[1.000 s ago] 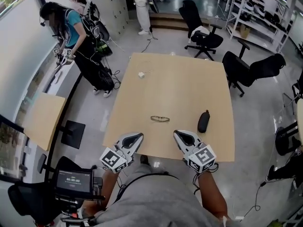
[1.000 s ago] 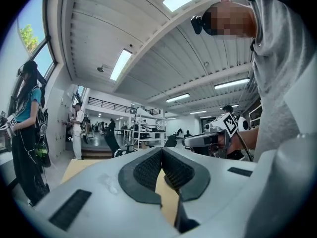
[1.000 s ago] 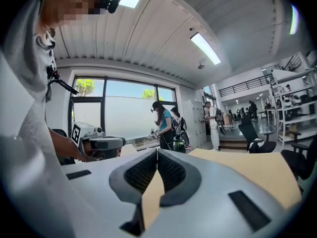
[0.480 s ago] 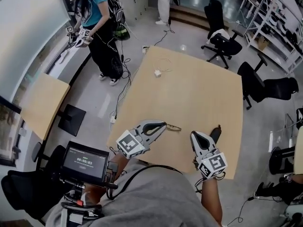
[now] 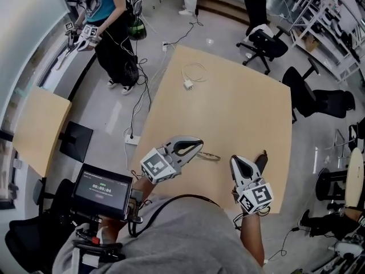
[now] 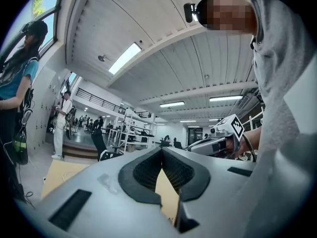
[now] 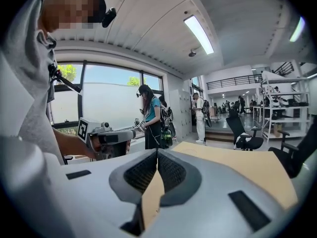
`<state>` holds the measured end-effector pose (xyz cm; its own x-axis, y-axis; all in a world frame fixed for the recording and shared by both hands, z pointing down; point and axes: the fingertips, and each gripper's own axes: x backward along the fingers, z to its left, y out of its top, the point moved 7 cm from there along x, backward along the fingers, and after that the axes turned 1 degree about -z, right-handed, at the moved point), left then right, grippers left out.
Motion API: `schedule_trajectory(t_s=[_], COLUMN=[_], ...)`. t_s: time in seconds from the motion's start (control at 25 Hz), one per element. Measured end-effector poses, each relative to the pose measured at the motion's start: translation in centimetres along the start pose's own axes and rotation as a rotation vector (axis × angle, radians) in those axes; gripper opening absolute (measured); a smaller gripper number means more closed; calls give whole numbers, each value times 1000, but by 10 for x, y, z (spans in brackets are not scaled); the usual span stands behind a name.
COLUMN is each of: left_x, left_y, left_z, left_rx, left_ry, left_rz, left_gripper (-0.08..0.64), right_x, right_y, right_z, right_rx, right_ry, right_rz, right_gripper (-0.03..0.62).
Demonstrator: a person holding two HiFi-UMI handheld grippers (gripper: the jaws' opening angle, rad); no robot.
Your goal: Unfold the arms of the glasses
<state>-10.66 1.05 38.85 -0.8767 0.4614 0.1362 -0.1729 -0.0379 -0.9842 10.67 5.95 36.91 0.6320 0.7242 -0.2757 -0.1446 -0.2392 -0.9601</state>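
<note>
1. Step in hand: the reach. The glasses lie flat on the near part of the bench, between the two grippers, and they look folded, so no arm is out yet.
2. The left gripper hovers with its tip over the left end of the glasses, hiding that end. Whether it touches the frame can't be told from the head view. Its own view shows the jaws pressed together with nothing between them.
3. The right gripper sits just right of the glasses, near the bench's front edge. Its jaws are pressed together too, and it holds nothing.
4. What the next move calls for, as I judge it: one pair of jaws must spread and pinch the front frame to steady it. The other pair then needs to catch a thin arm and swing it outward gently. It's a slim wire frame, so it may skid or twist if pushed hard.
5. The count: one pair of glasses, two grippers and one bench.
6. Also on the bench: one dark case just behind the right gripper, and one white plug with its cable far off near the far-left edge.
</note>
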Motion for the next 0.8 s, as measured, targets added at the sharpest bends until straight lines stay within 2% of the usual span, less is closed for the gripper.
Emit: schedule_trajectory(t_s=[0.32,0.56,0.8], left_x=[-15,-18,-15], left_y=[-16,-23,-37], left_z=[38,43,58], left_rx=[40,65,86], left_ry=[9,41,67], left_rz=[11,35,61], left_gripper=[6,6,6], right_x=[-37,-54,-81], right_y=[0,-6,-15], right_z=[-23,-42,-43], right_rx=[-10,-36,-47], right_ry=[22,44,96], right_rz=[47,67,90], right_gripper=[8,8,8])
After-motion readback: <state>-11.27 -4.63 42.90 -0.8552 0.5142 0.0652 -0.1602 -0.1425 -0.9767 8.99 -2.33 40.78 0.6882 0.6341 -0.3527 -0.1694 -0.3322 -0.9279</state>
